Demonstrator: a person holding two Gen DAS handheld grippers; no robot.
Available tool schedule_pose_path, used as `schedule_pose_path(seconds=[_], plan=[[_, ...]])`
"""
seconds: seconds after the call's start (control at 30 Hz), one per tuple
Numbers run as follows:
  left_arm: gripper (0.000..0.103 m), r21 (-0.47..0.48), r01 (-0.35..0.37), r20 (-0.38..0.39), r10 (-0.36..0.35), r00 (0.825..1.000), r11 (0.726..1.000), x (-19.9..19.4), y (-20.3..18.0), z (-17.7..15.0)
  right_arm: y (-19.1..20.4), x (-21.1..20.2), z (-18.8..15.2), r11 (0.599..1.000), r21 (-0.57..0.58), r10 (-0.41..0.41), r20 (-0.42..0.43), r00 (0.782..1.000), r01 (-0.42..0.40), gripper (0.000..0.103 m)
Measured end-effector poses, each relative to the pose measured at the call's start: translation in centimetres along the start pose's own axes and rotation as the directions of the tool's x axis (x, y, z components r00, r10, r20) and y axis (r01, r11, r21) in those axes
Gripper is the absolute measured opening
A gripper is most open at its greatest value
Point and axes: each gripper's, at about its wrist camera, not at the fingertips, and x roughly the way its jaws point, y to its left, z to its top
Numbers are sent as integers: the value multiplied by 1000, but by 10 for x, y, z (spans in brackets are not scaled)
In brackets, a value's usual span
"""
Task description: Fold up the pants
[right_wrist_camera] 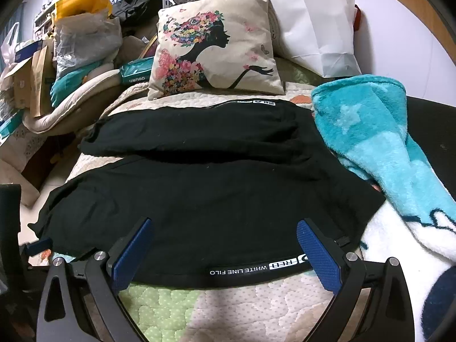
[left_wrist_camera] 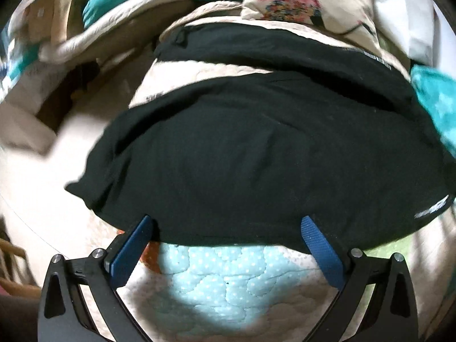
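Observation:
Black pants (left_wrist_camera: 242, 156) lie spread across a quilted bedspread (left_wrist_camera: 216, 285), both legs side by side with a strip of quilt between them. In the right wrist view the pants (right_wrist_camera: 213, 193) show a white-lettered waistband (right_wrist_camera: 256, 268) at the near edge. My left gripper (left_wrist_camera: 228, 222) is open, its blue fingers at the near hem of the pants, holding nothing. My right gripper (right_wrist_camera: 225, 225) is open over the waistband edge, holding nothing. The left gripper's blue tip (right_wrist_camera: 37, 246) shows at the far left in the right wrist view.
A printed cushion (right_wrist_camera: 216, 48) and a white paper bag (right_wrist_camera: 316, 25) stand at the bed's far end. A teal fleece blanket (right_wrist_camera: 379, 142) lies along the right, touching the pants. Bags, boxes and a padded mat (right_wrist_camera: 71, 65) pile up at the left.

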Motion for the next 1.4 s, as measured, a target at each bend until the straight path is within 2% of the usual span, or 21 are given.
schedule_pose_path(seconds=[0.27, 0.47, 0.6, 0.7, 0.8, 0.97, 1.07, 1.23, 1.4], plan=[[103, 27, 15, -19, -14, 1000, 1000, -7, -2, 0, 1, -2, 0, 1000, -16, -13, 5, 1000, 13, 102], [103, -5, 67, 17, -67, 998, 998, -36, 10, 7, -6, -9, 7, 1000, 1, -22, 15, 1000, 22, 102], [103, -21, 115, 58, -114, 992, 993, -71, 29, 32, -20, -31, 37, 1000, 20, -6, 69, 998, 4, 102], [103, 23, 103, 112, -105, 988, 994, -89, 37, 61, -28, -38, 68, 999, 4, 37, 59, 998, -38, 102], [103, 57, 96, 143, -103, 984, 994, -90, 47, 97, -38, -40, 104, 997, -25, 81, 47, 996, -80, 102], [103, 7, 121, 138, -121, 983, 993, -64, 74, 154, -61, -17, 150, 994, -45, 105, 13, 994, -104, 102], [103, 40, 106, 118, -110, 987, 994, -37, 76, 187, -80, 17, 169, 995, -34, 95, -26, 995, -96, 102], [103, 126, 61, 104, -74, 992, 990, 17, 75, 233, -101, 93, 191, 990, 14, 142, -140, 980, -142, 102], [103, 78, 118, 61, -123, 991, 990, 74, 83, 276, -107, 164, 207, 987, 23, 160, -198, 967, -159, 102]])
